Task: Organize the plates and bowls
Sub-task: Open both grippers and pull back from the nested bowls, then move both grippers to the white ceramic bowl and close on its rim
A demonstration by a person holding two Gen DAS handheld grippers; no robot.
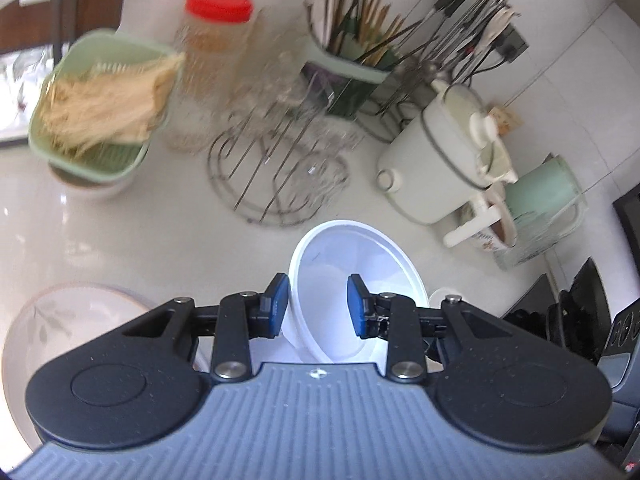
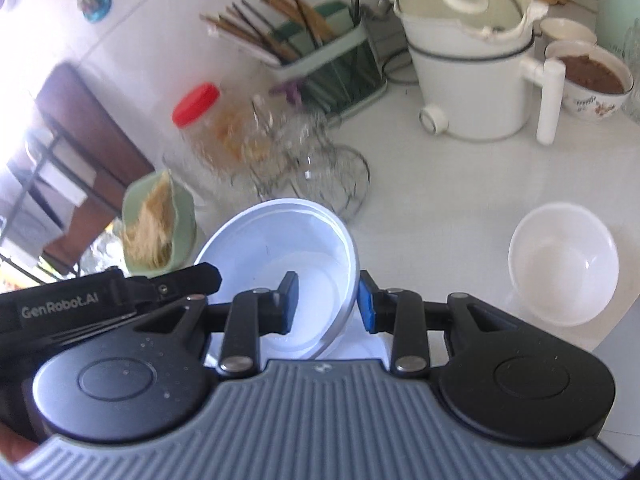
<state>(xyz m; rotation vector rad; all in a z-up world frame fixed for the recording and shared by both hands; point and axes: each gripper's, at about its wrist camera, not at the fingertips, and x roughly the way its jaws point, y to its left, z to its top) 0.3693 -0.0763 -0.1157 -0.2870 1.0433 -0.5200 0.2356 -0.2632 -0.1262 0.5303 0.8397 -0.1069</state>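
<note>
A white bowl is held tilted above the white counter, with both grippers at its rim. My left gripper is open and straddles the bowl's left rim, its pads a little apart from the wall. My right gripper is open and straddles the same bowl's right rim. The left gripper's body shows at the left of the right wrist view. A second white bowl sits on the counter to the right. A plate with a leaf pattern lies at the lower left.
A wire dish rack stands behind the bowl, next to a red-lidded jar and a green basket of dried strips. A chopstick holder, a white electric pot, a green kettle and a filled cup crowd the back.
</note>
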